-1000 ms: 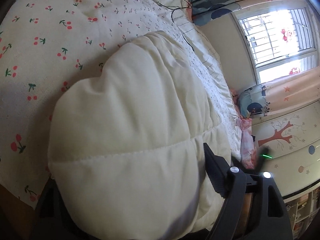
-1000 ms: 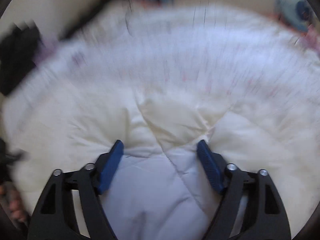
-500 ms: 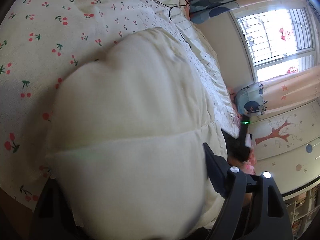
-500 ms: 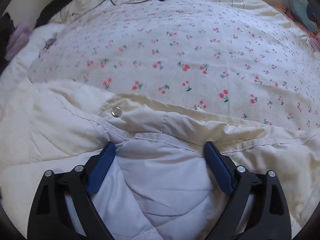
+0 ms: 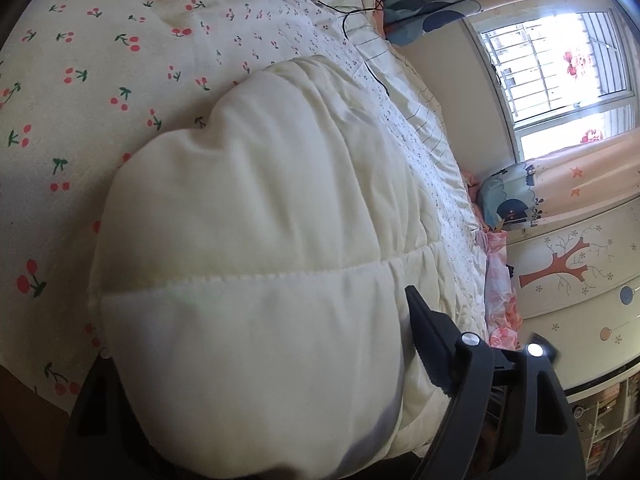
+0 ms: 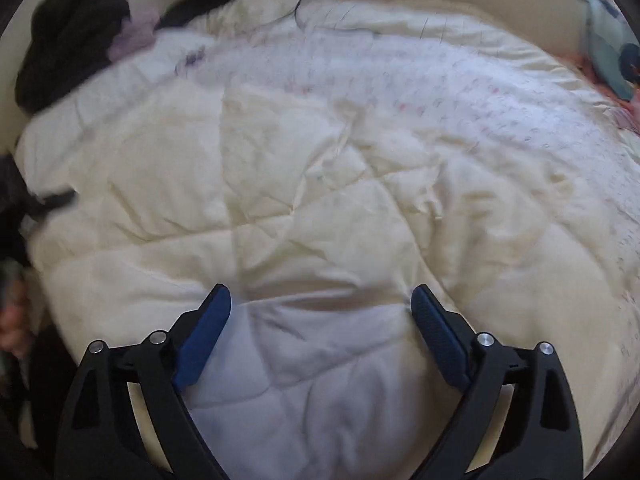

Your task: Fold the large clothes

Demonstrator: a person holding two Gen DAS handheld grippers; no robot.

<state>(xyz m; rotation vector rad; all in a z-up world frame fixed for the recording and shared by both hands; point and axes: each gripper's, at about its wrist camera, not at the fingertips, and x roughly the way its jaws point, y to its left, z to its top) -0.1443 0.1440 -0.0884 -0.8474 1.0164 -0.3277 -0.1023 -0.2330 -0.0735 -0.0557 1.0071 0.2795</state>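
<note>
Change: right gripper (image 6: pixel 320 320) has pulled back from the garment's snap edge; more of the cream quilted coat (image 6: pixel 320 200) now shows, blurred.
Left wrist view: left gripper (image 5: pixel 256 344) is clamped on a thick puffed fold of the coat (image 5: pixel 248 220), jaws wide around it, above the cherry-print bedspread (image 5: pixel 80 80).
Right wrist view: jaws are opening, blue pads (image 6: pixel 436 332) apart over the coat's pale lining (image 6: pixel 316 368), not pressing it.
</note>
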